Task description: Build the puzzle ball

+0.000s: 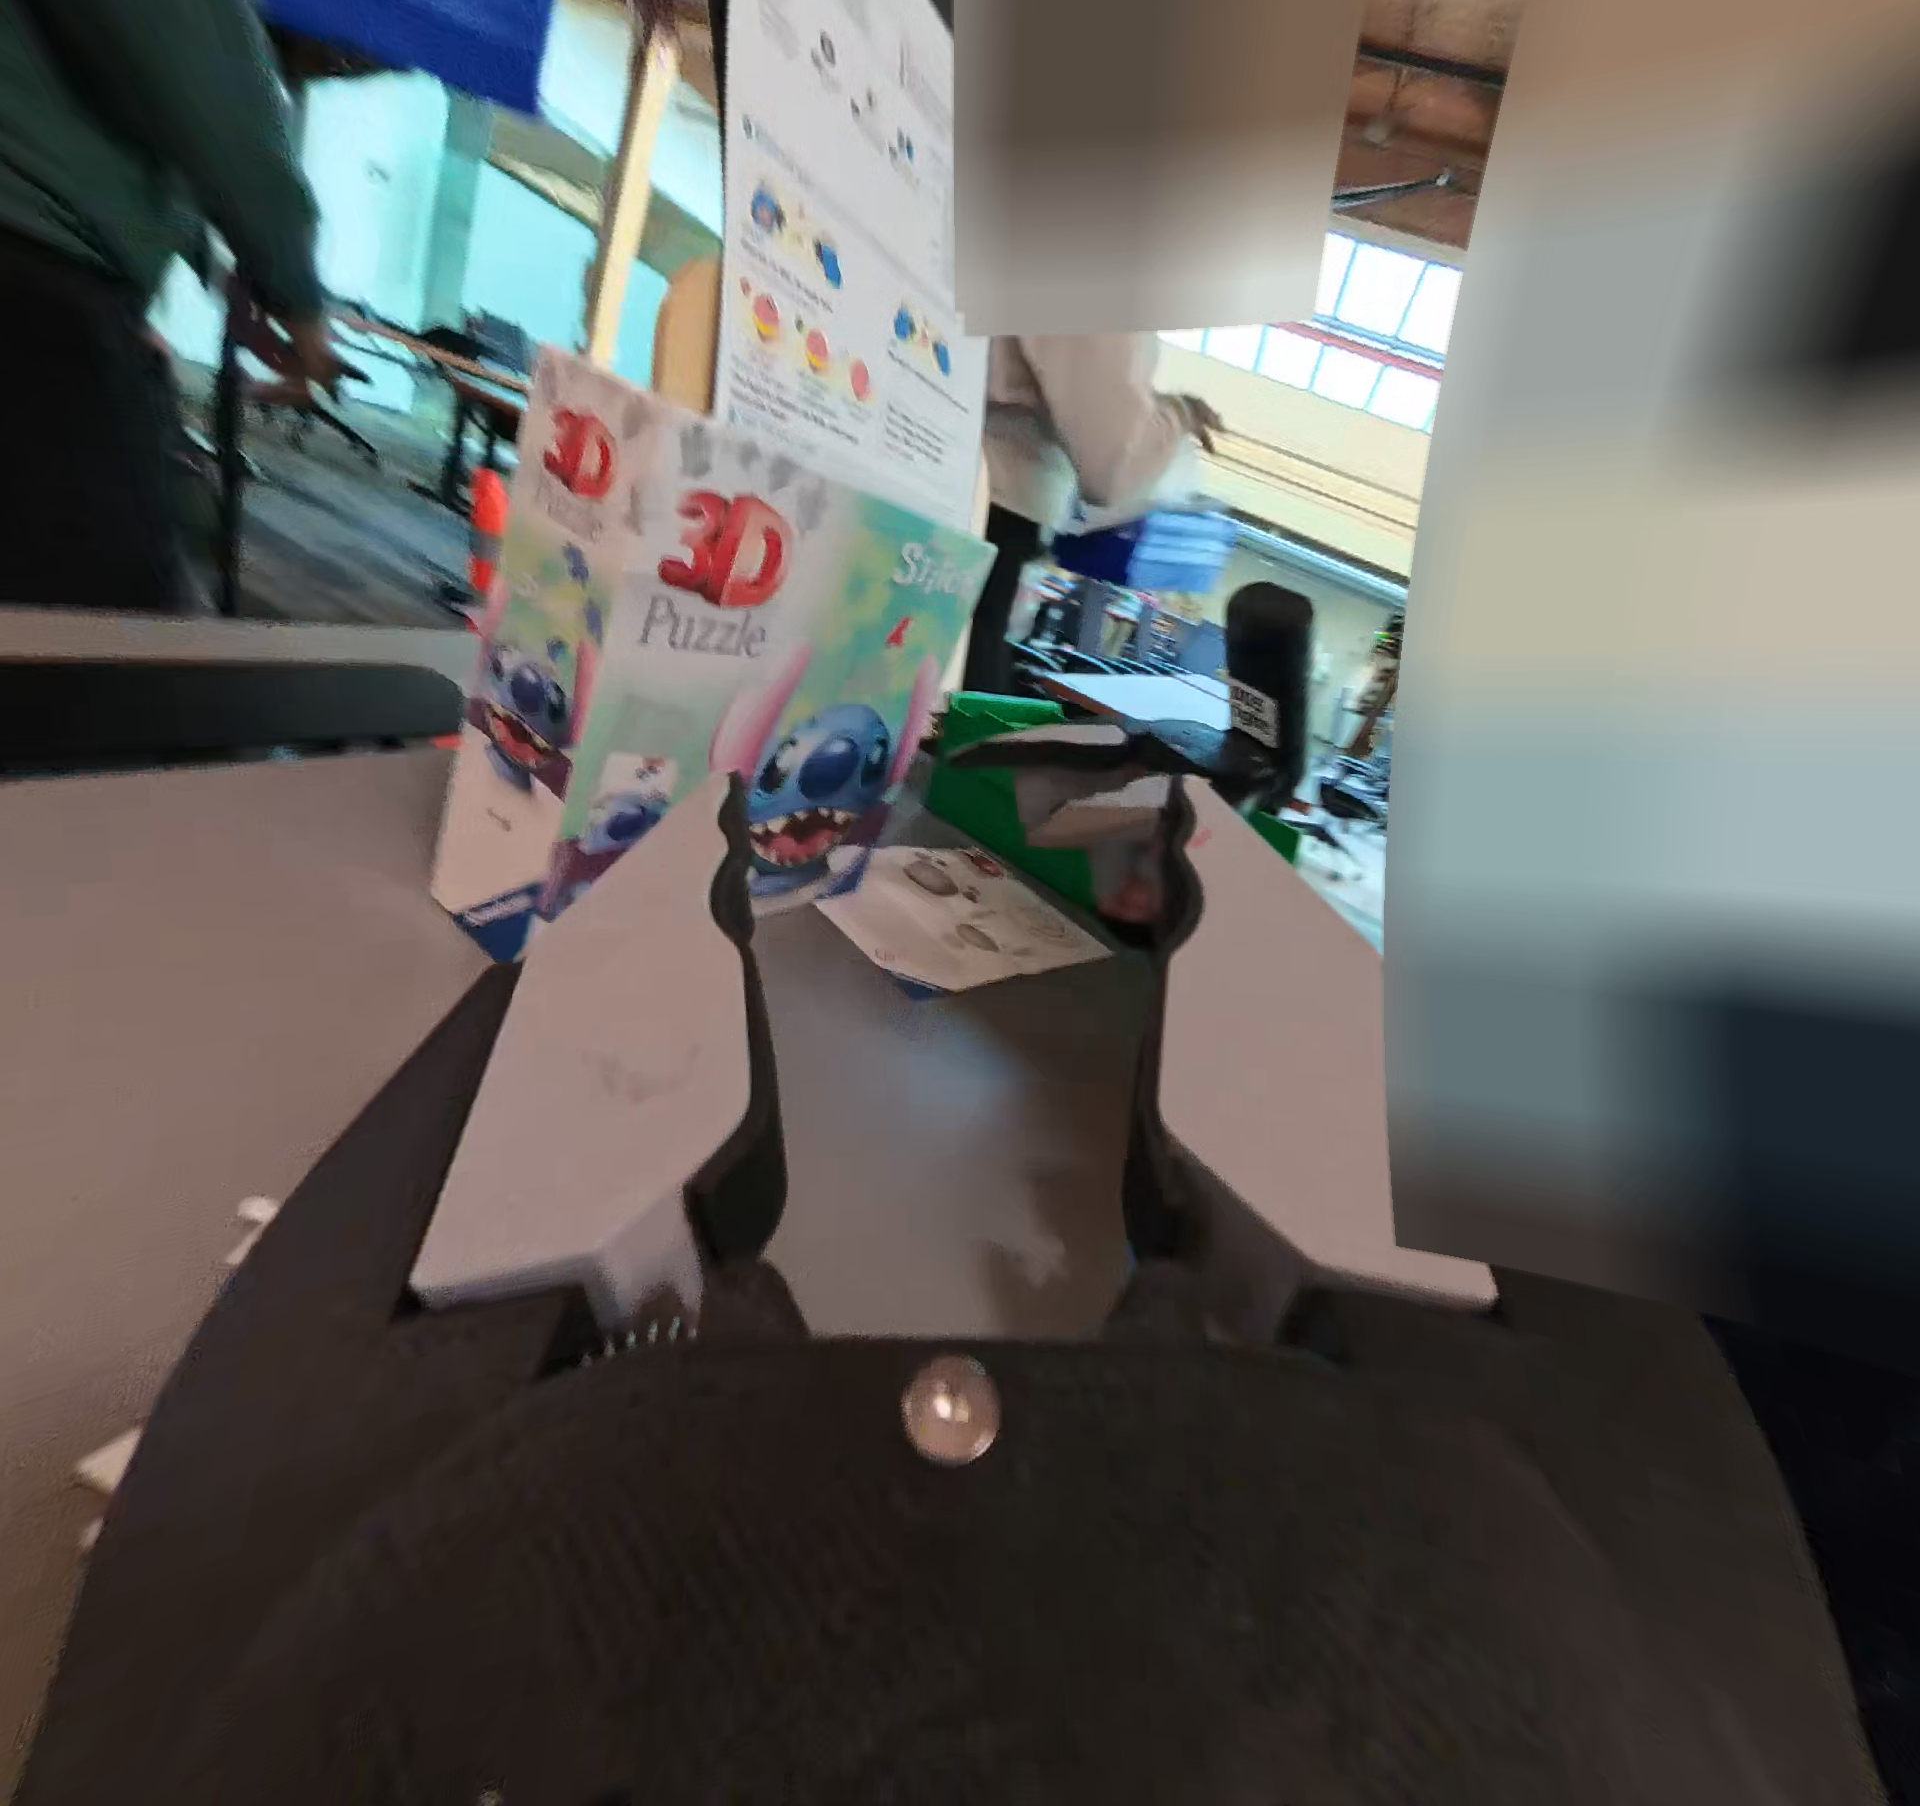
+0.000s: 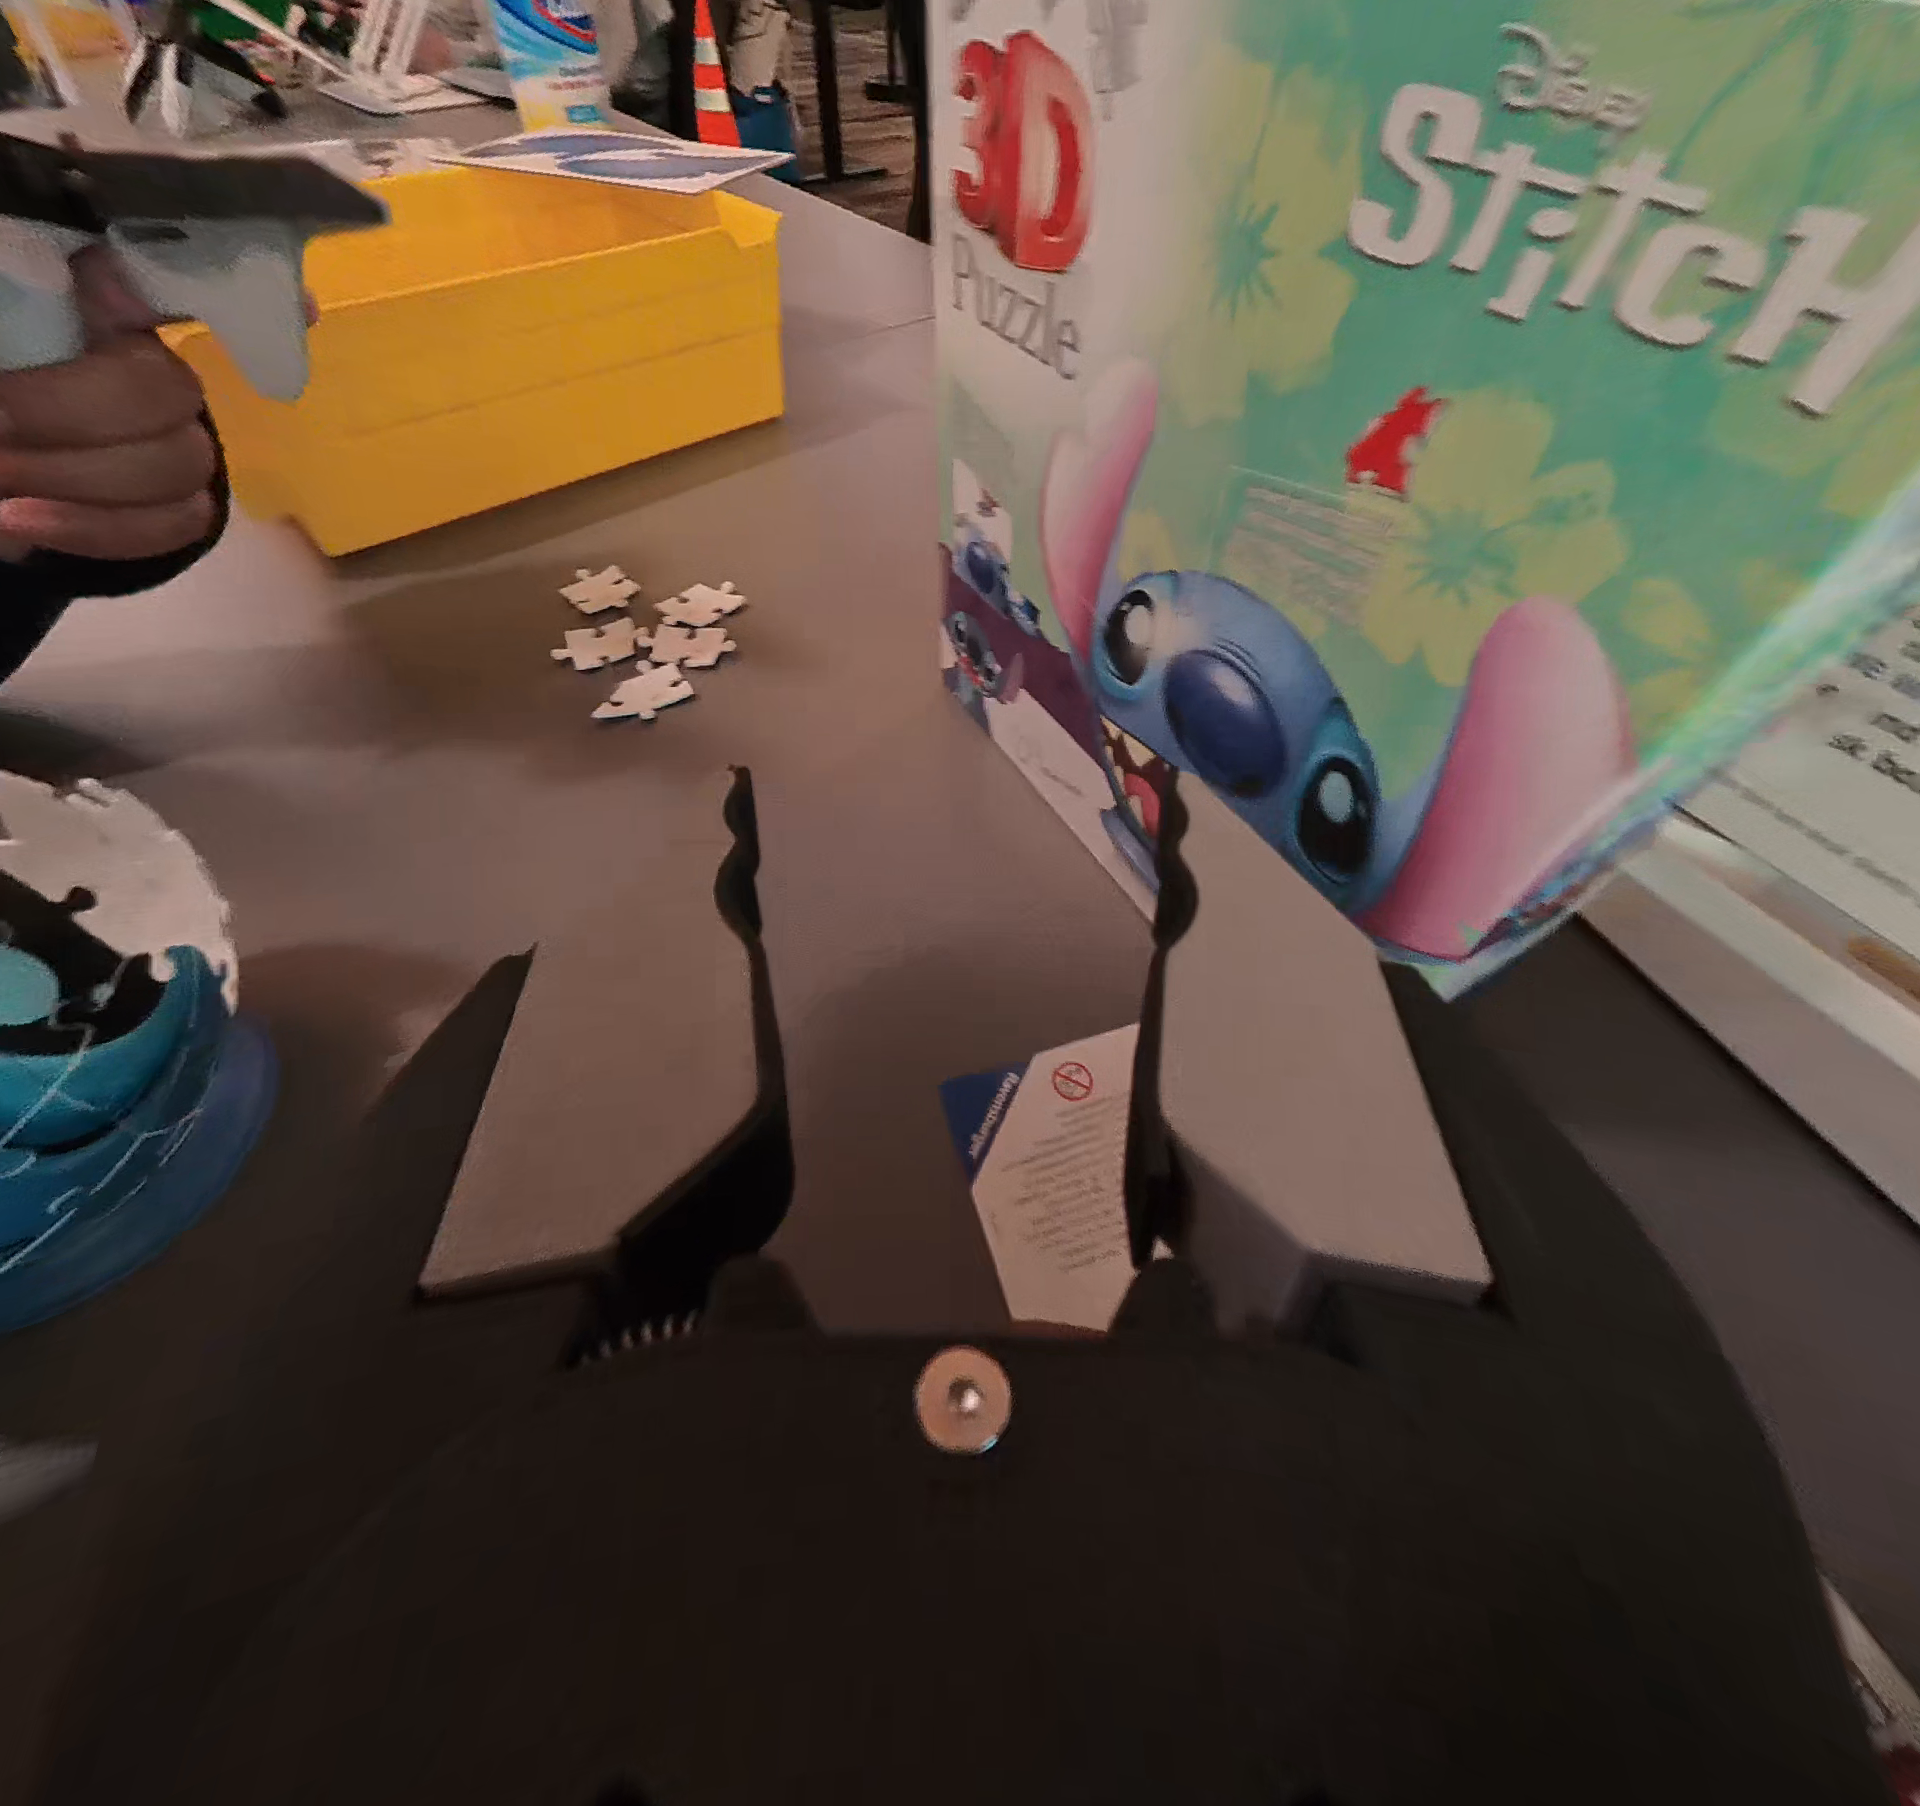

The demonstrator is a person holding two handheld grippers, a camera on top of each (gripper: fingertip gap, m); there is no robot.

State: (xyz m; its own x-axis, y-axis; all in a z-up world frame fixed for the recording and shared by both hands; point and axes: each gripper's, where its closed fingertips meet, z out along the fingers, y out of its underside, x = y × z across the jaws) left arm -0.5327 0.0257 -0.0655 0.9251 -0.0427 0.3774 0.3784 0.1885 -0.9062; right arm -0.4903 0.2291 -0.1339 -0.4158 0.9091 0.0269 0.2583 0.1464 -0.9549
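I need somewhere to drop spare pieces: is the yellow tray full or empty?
Empty as far as visible: the yellow plastic tray shows only bare inner walls; its floor is hidden below the rim.

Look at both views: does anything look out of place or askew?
Nothing is spilled or damaged. The puzzle ball stands only half built on its blue stand, its upper edge jagged. Five loose puzzle pieces lie clustered on the grey table beside the yellow tray.

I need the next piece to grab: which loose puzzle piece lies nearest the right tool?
The bottom piece of the loose cluster; the other four lie farther back, toward the yellow tray.
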